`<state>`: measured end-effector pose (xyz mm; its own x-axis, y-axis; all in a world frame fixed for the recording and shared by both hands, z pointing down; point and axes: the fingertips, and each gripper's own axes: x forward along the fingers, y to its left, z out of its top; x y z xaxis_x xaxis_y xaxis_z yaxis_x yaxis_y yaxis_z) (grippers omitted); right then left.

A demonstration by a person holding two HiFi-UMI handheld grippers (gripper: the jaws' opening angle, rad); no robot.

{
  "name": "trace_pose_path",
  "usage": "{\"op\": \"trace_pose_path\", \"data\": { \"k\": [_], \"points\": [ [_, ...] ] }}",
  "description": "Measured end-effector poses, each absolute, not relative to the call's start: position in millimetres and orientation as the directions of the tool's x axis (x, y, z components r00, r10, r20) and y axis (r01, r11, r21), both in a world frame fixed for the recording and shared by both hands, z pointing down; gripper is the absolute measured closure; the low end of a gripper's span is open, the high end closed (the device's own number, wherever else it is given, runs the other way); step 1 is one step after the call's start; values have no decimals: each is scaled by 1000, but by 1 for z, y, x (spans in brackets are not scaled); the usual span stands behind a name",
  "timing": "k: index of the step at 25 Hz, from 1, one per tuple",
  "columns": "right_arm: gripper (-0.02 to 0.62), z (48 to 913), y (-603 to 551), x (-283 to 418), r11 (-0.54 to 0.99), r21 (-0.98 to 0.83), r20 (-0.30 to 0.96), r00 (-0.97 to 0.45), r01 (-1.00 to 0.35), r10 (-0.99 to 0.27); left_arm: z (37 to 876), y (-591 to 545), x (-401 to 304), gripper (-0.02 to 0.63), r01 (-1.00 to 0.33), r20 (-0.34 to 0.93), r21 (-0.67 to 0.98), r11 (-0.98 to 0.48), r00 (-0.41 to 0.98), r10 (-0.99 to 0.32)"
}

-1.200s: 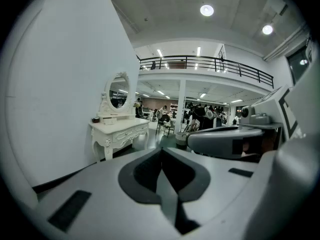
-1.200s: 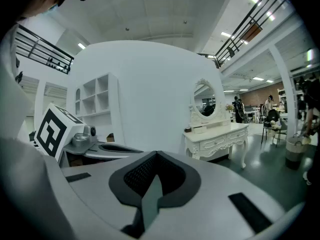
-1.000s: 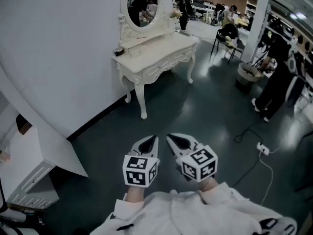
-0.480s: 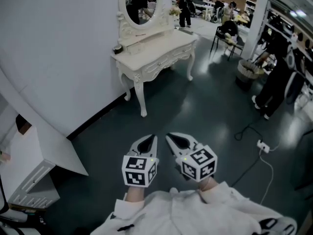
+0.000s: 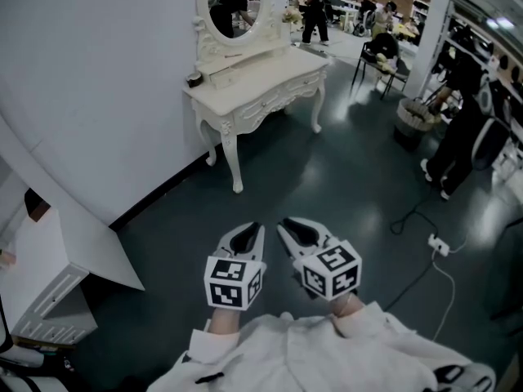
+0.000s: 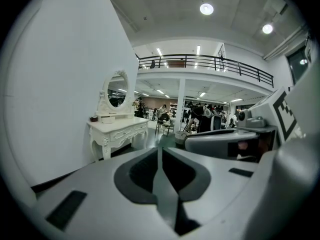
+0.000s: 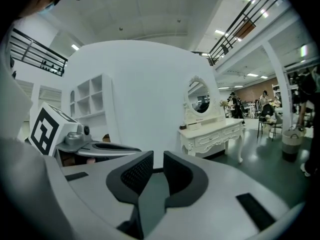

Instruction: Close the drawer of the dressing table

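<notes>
The room is big, with a white wall [image 5: 98, 72] and a dark, shiny floor [image 5: 327, 194]. The white dressing table [image 5: 270, 78] stands against the wall, well apart from the person. It has thin curved legs and an oval mirror [image 5: 231, 6] on top.

The drawers [image 5: 276, 101] sit in a row along the front, under the tabletop. From here they are too small to tell which one sticks out.

The two grippers are close to the person's body, side by side, low in the head view. The left gripper [image 5: 255, 230] has its jaws pressed together and holds nothing. The right gripper [image 5: 286, 229] has just been opening its jaws. They show a thin gap with nothing in it.

A small dark jar [image 5: 194, 79] stands on the tabletop near the wall.

The drawer is probably hard wood and should slide straight in, not too heavy. No grab seems needed. A closed gripper tip could push flat on the middle of the drawer front. A slow push is likely best, since a hard shove could shake the table and the jar.
</notes>
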<state>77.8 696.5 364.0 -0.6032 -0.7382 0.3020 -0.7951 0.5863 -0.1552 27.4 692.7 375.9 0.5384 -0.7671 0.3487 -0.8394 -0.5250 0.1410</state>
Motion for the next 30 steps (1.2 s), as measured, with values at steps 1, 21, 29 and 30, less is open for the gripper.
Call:
{"op": "trace_pose_path", "data": {
  "k": [1,21,29,30],
  "points": [
    [538,365,695,81,585,-156,300,-603,-796,-739,376,692,29,597,-841,348,138,-522,535,-770],
    [495,391,682,120,575,-218,332,-614,-789,-716,412,689,67,482,-855,415,171,-490,513,-751],
    [495,402,636,109,578,-223,336,-619,-785,-710,419,634,57,476,-849,419,173,-499,522,-743],
    [495,403,626,107,576,-221,336,-616,-787,-712,421,625,55,476,-848,421,172,-501,523,-742]
  ]
}}
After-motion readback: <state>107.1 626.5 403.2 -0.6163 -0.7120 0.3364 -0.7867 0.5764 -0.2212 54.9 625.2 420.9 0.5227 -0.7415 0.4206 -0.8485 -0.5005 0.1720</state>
